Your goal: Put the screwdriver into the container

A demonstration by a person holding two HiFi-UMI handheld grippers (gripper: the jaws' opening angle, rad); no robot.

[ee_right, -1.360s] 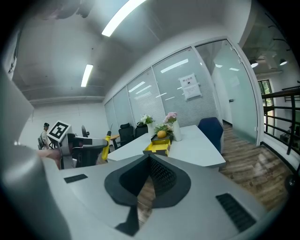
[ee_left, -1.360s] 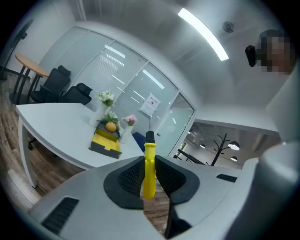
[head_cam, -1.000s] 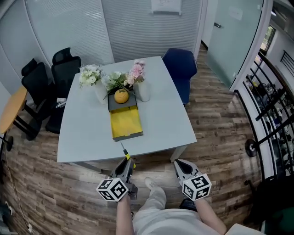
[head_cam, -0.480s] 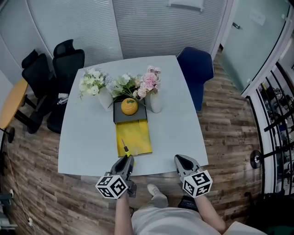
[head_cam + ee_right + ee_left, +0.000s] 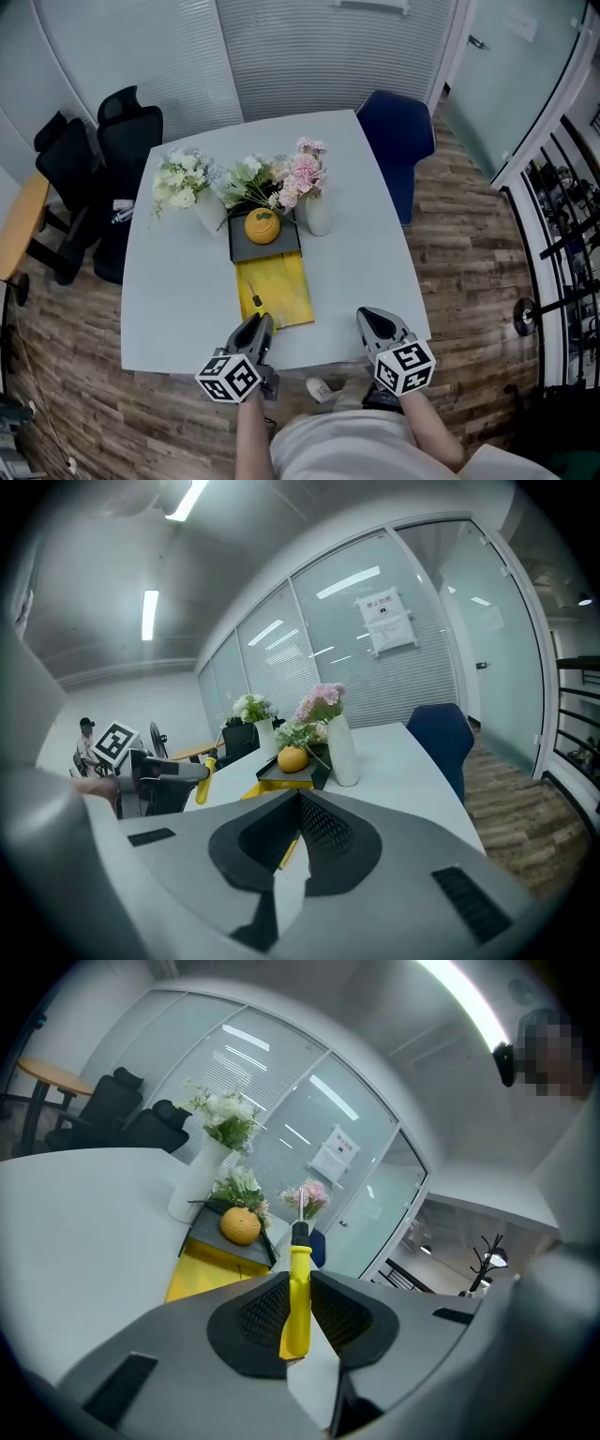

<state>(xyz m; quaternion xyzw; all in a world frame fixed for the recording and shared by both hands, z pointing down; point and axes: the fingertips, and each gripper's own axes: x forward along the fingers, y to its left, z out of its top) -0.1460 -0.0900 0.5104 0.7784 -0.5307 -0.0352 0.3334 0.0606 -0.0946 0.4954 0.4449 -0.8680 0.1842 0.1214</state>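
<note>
My left gripper (image 5: pixel 258 326) is shut on a screwdriver (image 5: pixel 297 1299) with a yellow handle, black collar and thin metal shaft. In the head view the screwdriver (image 5: pixel 256 307) points away from me, its tip over the near left end of the yellow container (image 5: pixel 277 291). That container is a flat open box on the white table (image 5: pixel 178 291). In the left gripper view the yellow container (image 5: pixel 208 1267) lies ahead and to the left of the left gripper (image 5: pixel 300 1283). My right gripper (image 5: pixel 370 321) hovers at the table's near edge, shut and holding nothing. Its pads meet in the right gripper view (image 5: pixel 300 799).
A dark grey tray (image 5: pixel 249 246) with an orange round object (image 5: pixel 262 228) adjoins the container's far end. Vases of flowers (image 5: pixel 305 192) stand around it. A blue chair (image 5: pixel 394 141) is at the far right, and black office chairs (image 5: pixel 103 159) at the left.
Both grippers have come forward from beyond the table's near edge to over it. The screwdriver tip now reaches the yellow container. The left grip is unchanged.
</note>
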